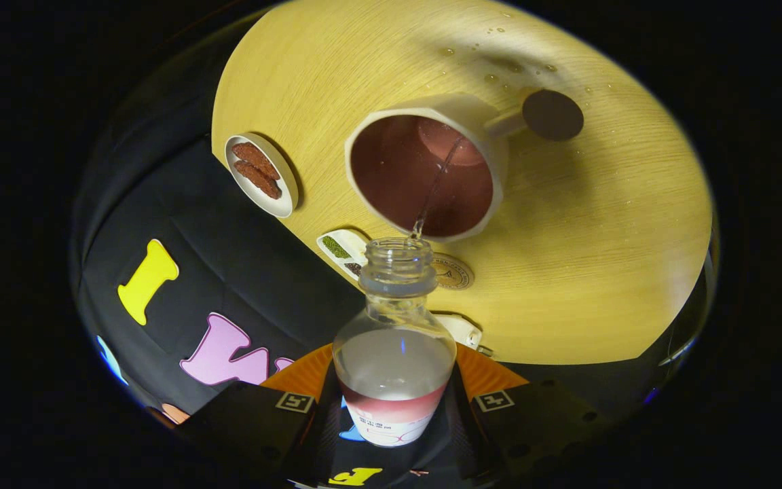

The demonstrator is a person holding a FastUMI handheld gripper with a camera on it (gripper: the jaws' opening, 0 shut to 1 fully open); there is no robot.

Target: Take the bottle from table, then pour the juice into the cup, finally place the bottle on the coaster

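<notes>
Gripper (pixel 394 407): I see both fingers pinching the bottle's lower body.
Bottle (pixel 394 353): uncapped and tipped forward, its mouth just at the cup's near rim.
Stream: a thin thread of clear liquid runs from the mouth into the cup.
Cup (pixel 425 170): just ahead on the table (pixel 601 238), liquid pooled inside.
Coaster (pixel 452 273): beside the bottle's neck, under the cup's near edge.
Dish (pixel 260 174): off to one side, two brown pieces on it.

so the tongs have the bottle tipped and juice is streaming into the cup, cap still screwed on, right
Not quite. The gripper view shows the bottle held between the tongs with its cap off: the threaded mouth is open, and a thin stream runs from it into the cup. The rest holds: the bottle is tipped toward the cup and pouring.
</notes>
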